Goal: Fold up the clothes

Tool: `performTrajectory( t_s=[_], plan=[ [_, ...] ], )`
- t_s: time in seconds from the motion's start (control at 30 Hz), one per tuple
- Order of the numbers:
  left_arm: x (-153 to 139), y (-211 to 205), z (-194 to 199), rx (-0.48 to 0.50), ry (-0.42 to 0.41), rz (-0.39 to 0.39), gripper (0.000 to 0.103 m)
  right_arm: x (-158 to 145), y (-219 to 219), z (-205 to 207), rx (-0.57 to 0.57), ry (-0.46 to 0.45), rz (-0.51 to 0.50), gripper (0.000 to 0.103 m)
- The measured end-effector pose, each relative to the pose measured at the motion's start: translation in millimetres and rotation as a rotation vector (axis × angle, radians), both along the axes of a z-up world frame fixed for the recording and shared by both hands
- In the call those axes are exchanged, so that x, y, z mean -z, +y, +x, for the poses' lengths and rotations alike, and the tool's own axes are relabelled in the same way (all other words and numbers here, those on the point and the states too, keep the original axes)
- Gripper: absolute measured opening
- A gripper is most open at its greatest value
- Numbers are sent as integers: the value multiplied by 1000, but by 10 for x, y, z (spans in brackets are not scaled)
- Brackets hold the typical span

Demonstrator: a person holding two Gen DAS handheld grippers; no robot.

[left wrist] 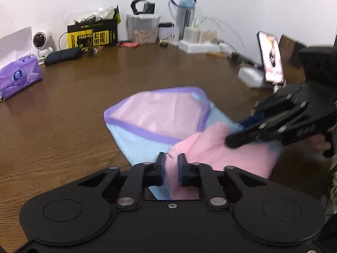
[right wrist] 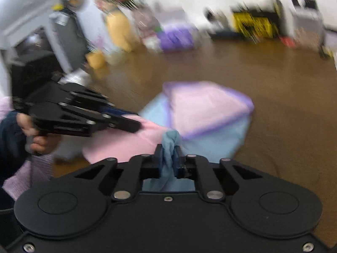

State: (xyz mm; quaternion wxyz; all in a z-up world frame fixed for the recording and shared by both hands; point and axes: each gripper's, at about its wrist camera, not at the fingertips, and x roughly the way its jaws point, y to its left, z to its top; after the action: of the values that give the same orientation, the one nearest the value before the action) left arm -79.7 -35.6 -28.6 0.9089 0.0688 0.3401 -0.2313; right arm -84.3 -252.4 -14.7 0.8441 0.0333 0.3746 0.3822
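A pink and light-blue cloth with purple trim [left wrist: 160,118] lies partly folded on the brown wooden table [left wrist: 84,105]. My left gripper [left wrist: 171,158] is shut on a pink fold of the cloth at its near edge. My right gripper [right wrist: 168,150] is shut on a bunched light-blue part of the same cloth [right wrist: 206,109]. In the left wrist view the right gripper [left wrist: 231,141] reaches in from the right over the pink fold. In the right wrist view the left gripper [right wrist: 134,126] comes in from the left, held by a hand. The right wrist view is motion-blurred.
Along the back wall stand a purple tissue pack [left wrist: 20,76], a small white camera [left wrist: 40,41], a yellow-black box [left wrist: 92,34], a clear container [left wrist: 143,28], a water bottle [left wrist: 186,10] and a phone on a stand [left wrist: 270,57].
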Motion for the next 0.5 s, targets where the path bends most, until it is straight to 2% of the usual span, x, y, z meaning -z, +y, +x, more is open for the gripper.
performTrajectory(
  t_s=[0.03, 0.07, 0.1, 0.17, 0.27, 0.3, 0.37, 0.47, 0.5],
  plan=[
    [-12, -8, -3, -6, -10, 19, 47, -27, -20, -31, 25, -19, -23, 49],
    [-27, -12, -5, -14, -19, 35, 56, -38, -20, -44, 29, -29, -29, 53],
    [-58, 18, -19, -19, -26, 30, 58, -93, -44, -105, 39, -74, -42, 60],
    [-149, 126, -84, -9, -47, -9, 58, -193, -91, -229, 38, -160, -45, 61],
    [-309, 242, -199, 56, -106, -64, 62, -354, -108, -512, -83, -303, -24, 60],
    [-327, 245, -190, 68, -112, -63, 65, -335, -32, -551, -130, -312, -41, 60],
    [-306, 191, -50, 12, -98, -9, 68, -291, 117, -621, -219, -324, -76, 60],
    [-236, 199, 284, -121, -45, 71, 68, -28, 273, -411, -214, -168, -185, 62],
    [-211, 219, 405, -166, -26, 90, 68, -15, 268, -399, -205, -158, -189, 63]
  ],
)
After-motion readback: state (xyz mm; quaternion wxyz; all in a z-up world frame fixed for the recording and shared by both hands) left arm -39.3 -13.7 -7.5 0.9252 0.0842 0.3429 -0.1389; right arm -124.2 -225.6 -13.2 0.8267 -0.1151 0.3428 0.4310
